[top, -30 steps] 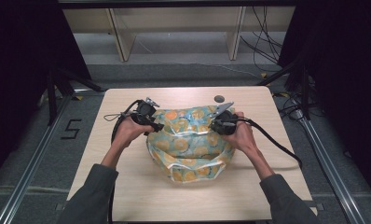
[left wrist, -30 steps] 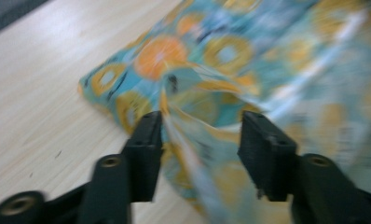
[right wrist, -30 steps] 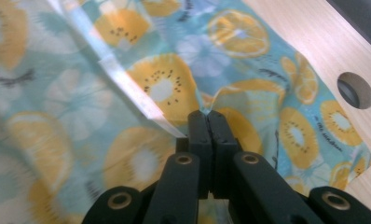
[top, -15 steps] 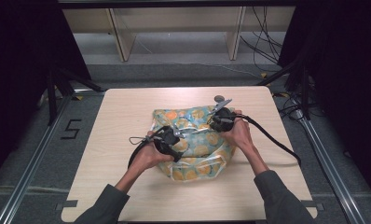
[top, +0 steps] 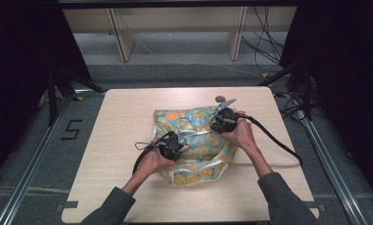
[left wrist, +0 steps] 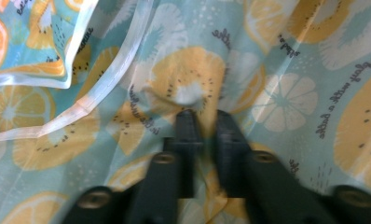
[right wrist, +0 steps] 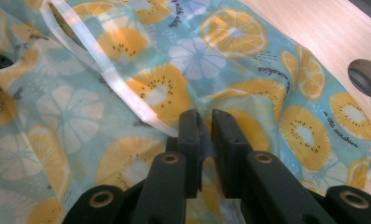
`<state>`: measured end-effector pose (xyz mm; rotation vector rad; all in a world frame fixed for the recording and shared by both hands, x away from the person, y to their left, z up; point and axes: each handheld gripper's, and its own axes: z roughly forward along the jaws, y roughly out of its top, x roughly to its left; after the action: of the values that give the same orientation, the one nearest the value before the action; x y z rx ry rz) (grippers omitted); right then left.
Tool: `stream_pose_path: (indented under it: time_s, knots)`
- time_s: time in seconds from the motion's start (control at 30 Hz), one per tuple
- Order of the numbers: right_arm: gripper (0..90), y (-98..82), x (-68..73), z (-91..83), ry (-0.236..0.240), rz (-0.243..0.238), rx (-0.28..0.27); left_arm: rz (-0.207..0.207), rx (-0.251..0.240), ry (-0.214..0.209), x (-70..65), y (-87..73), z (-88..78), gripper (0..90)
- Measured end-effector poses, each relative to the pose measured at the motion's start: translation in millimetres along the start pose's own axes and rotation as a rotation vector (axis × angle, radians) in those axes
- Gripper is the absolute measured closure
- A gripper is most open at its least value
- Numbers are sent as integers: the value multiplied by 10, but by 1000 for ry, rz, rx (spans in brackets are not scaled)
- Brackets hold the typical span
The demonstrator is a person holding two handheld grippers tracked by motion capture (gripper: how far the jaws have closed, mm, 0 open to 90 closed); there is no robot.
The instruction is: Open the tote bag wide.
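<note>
Now the thin, glossy bag printed with orange and kiwi slices on a pale blue ground lies crumpled in the middle of the light wooden table, with its long axis running from the near left to the far right. The left gripper sits on the near-left part of the bag, and its jaws have just been closing; in the left gripper view the left gripper has its two black jaws almost together, with a small raised fold of the printed film pinched between them. The right gripper is at the far-right part of the bag, near a round grey hole in the table. In the right gripper view the right gripper is also clamped on a ridge of the film, just beside a white hem strip that crosses the bag. So both hands hold the bag, one at each end of its long axis. I judge that the coming move is to pull the two grips apart along this axis, or to lift, so that the bag spreads flat.
</note>
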<state>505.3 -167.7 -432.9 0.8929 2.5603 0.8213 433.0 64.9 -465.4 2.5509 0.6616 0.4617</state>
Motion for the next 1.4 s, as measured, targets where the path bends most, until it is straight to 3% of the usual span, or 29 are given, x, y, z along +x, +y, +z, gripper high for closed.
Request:
stream_pose_path:
  time_s: [0.03, 0.13, 0.2, 0.23, 0.3, 0.33, 0.37, 0.4, 0.43, 0.47, 0.53, 0.6, 0.63, 0.67, 0.7, 0.8, 0.83, 0.87, 0.9, 0.93, 0.97, 1.03, 1.1, 1.17, 1.23, 1.27, 1.3, 1.33, 1.4]
  knots:
    - [816, -5, 12, -19, 9, 11, -11, -18, -15, 0, 30, 0, -28, 886]
    - [795, -10, 41, -59, 1, 28, -25, -49, -49, -28, 71, 17, -85, 893]
    - [764, -22, 68, -135, 27, 16, -51, -66, -78, -40, 131, 47, -181, 894]
    - [715, -49, 119, -242, 63, 18, -97, -79, -105, -51, 173, 72, -243, 894]
    - [659, -89, 184, -369, 100, 32, -140, -94, -124, -67, 271, 125, -351, 895]
    - [659, -89, 184, -369, 100, 32, -140, -97, -134, -66, 316, 148, -383, 895]
    - [639, -104, 214, -424, 122, 37, -162, -126, -150, -72, 399, 199, -430, 895]
    - [618, -138, 273, -546, 164, 53, -184, -126, -148, -77, 447, 225, -450, 895]
    - [606, -156, 313, -598, 191, 57, -193, -153, -158, -68, 506, 270, -467, 895]
    - [580, -181, 397, -650, 230, 55, -214, -158, -161, -71, 540, 296, -467, 895]
    - [549, -202, 538, -704, 263, 44, -222, -186, -165, -75, 618, 360, -476, 895]
    - [493, -191, 703, -688, 303, 27, -208, -200, -163, -78, 685, 413, -471, 894]
    - [474, -175, 782, -659, 305, 4, -202, -224, -173, -79, 708, 429, -457, 894]
    - [451, -146, 951, -567, 328, -35, -186, -244, -170, -89, 762, 451, -430, 895]
    - [451, -146, 951, -567, 328, -35, -186, -244, -170, -89, 762, 451, -430, 894]
    - [391, -92, 1216, -321, 300, -77, -150, -279, -167, -90, 847, 469, -377, 894]
    - [391, -92, 1216, -321, 300, -77, -150, -289, -166, -87, 863, 470, -369, 894]
    - [393, -91, 1250, -259, 304, -79, -153, -306, -169, -91, 902, 466, -354, 895]
    - [461, -91, 1308, -160, 296, -89, -130, -321, -171, -96, 925, 460, -345, 894]
    - [593, -99, 1338, -99, 286, -119, -113, -327, -168, -98, 944, 453, -339, 894]
    - [714, -100, 1341, -56, 266, -182, -118, -328, -162, -94, 961, 443, -332, 894]
    - [900, -161, 1396, 20, 312, -211, -84, -362, -169, -81, 1033, 396, -298, 894]
    - [900, -178, 1406, 7, 340, -212, -62, -372, -170, -63, 1073, 375, -291, 895]
    - [900, -333, 1543, -92, 425, -243, -6, -418, -174, -58, 1159, 339, -274, 895]
    - [900, -386, 1586, -122, 435, -245, 4, -433, -173, -63, 1187, 330, -264, 895]
    - [900, -468, 1642, -177, 446, -251, 18, -431, -158, -64, 1206, 330, -262, 895]
    - [900, -532, 1694, -242, 456, -217, 37, -437, -159, -71, 1210, 337, -251, 895]
    - [900, -574, 1686, -274, 503, -246, -1, -440, -165, -77, 1202, 344, -243, 895]
    - [900, -644, 1726, -400, 559, -212, -3, -401, -144, -84, 1146, 397, -229, 894]
